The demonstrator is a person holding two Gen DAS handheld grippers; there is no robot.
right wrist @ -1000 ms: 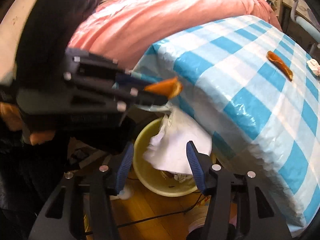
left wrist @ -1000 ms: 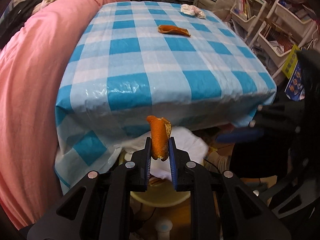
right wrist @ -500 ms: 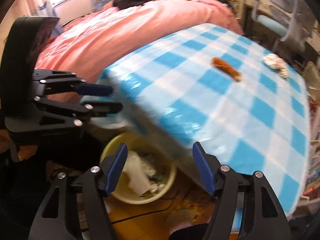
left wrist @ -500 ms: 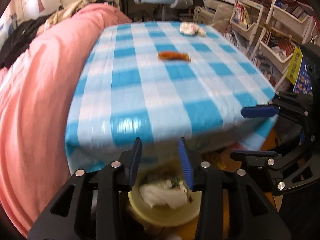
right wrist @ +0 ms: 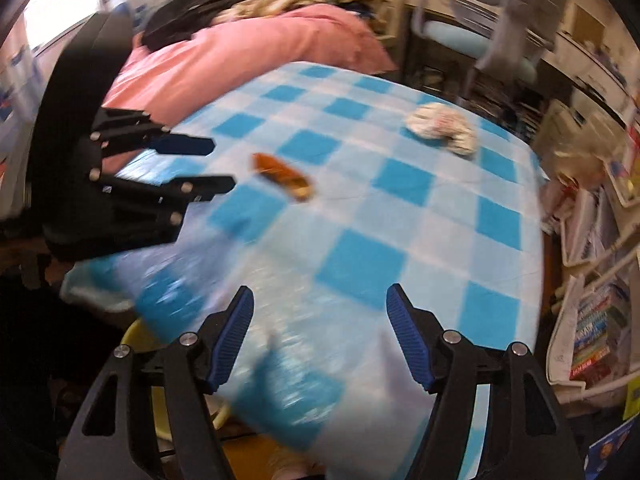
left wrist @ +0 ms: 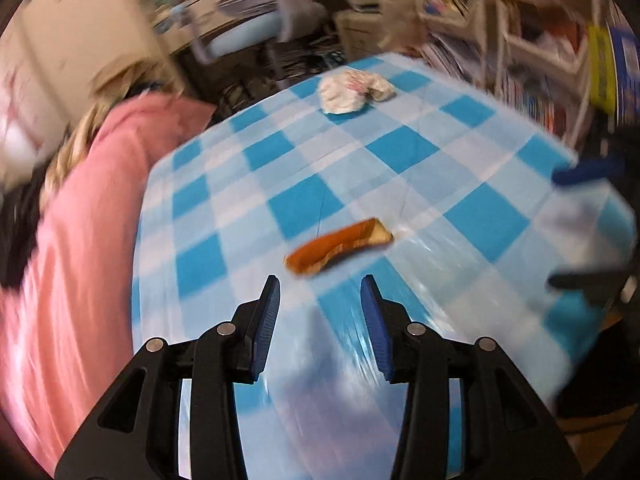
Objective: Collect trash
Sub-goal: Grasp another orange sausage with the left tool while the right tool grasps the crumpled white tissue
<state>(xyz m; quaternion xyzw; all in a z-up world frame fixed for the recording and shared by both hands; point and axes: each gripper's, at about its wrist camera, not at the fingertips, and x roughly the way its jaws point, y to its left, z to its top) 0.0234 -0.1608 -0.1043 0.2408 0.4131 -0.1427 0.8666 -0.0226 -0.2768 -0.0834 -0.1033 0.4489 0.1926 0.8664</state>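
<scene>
Both my left fingers [left wrist: 320, 296] and right fingers [right wrist: 320, 312] gape empty over the worktop [left wrist: 472, 216], where an orange peel [left wrist: 338, 244] mid-cloth and a crumpled tissue [left wrist: 354, 90] near the far edge remain uncollected.

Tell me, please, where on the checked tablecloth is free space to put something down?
The checked tablecloth is mostly bare. Free patches: the near edge before the orange peel, the strip between the peel and the crumpled tissue, and the side toward the bookshelves. Only the left gripper's corner is crowded.
</scene>
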